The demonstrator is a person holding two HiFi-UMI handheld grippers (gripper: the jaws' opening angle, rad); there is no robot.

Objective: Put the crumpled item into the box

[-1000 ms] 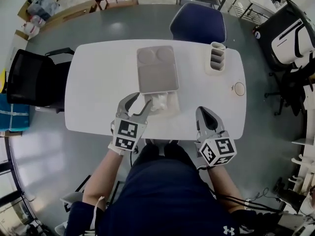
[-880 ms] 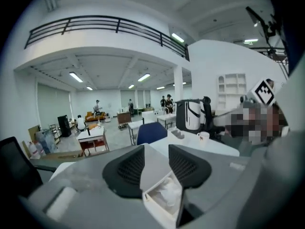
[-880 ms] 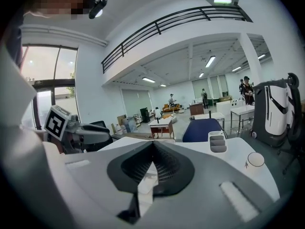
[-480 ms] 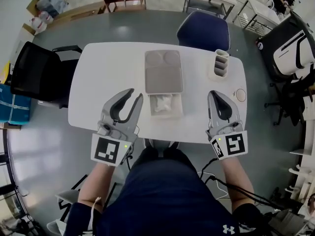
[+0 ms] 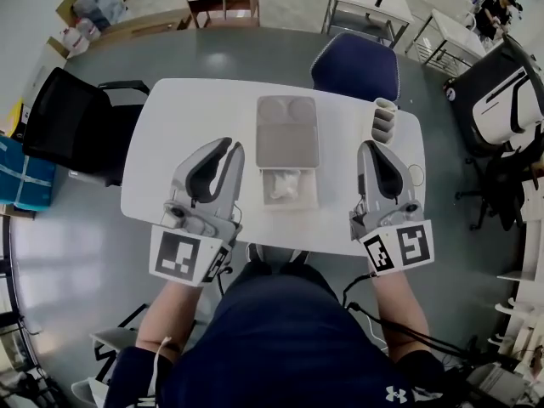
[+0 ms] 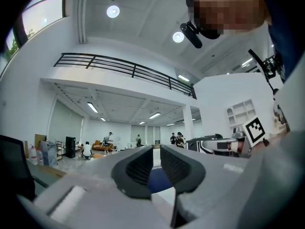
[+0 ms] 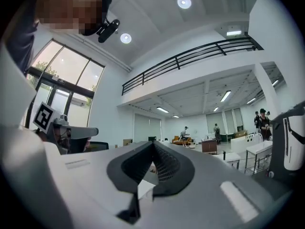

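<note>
On the white round-cornered table straight ahead of us, a white crumpled wad, paper or tissue by the look of it, is lying inside a shallow pale rectangular box. The box is sitting close to the table's near edge. A grey rectangular tray with two round hollows is lying just beyond the box, its near edge right against the box's far edge.

We are holding both grippers raised over the table, one on each side of the box and well clear of it, each pointing away from us. The left gripper is hovering to the left of the box. Its jaws have just been closing and are standing a narrow slit apart, with nothing between them. The right gripper is hovering to the right of the box with its jaws drawn together at the tips, and it is carrying nothing.

Just past the right gripper's tips in the head view, a beige slotted holder is standing toward the table's far right corner. A blue upholstered chair is standing at the far side of the table, and a black office chair is standing at its left end.
</note>
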